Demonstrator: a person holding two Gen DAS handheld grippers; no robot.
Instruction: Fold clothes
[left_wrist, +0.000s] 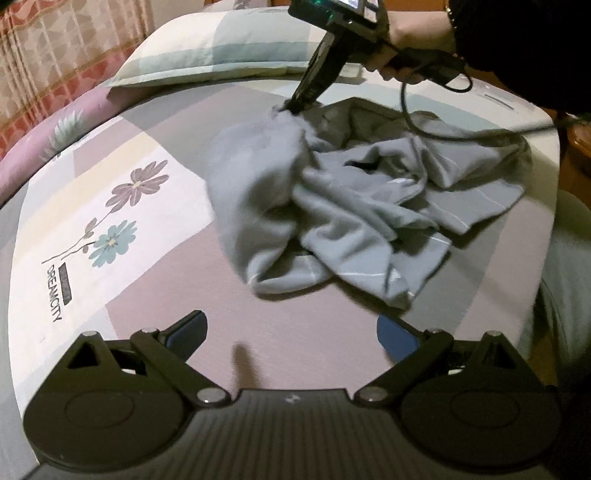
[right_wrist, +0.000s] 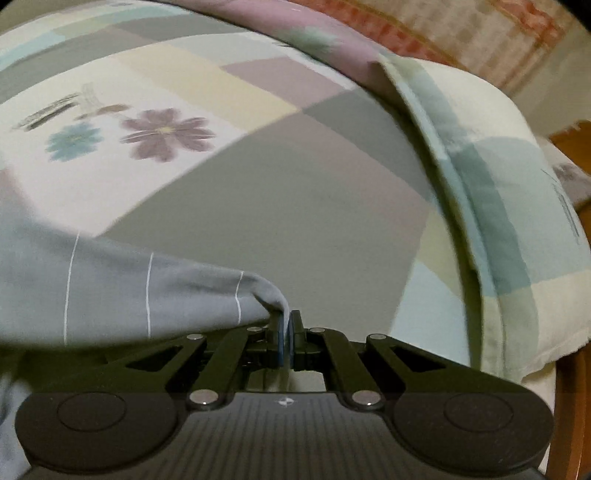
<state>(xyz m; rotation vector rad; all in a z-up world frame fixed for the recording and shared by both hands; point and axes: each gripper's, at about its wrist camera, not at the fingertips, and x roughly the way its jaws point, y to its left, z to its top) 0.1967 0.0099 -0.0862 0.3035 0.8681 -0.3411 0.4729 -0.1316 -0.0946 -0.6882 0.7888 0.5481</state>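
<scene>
I'm looking down on the bed, its patchwork sheet in grey, mauve, cream and white blocks with two printed flowers and a line of lettering on the left. At the far side lies a pillow in pale green and cream checks; from my right wrist view it rises close on the right, just beyond the bare sheet ahead of the jaws. A patterned curtain hangs behind on the far left.

The grey garment with thin white stripes sits crumpled in the middle of the bed, right of the flowers. My right gripper has its jaws closed on a far edge of it, a pinch of cloth clamped between the blue pads. Its cable trails across the far part of the garment.

My left gripper hangs over bare sheet just near of the garment, jaws wide apart and holding nothing.
</scene>
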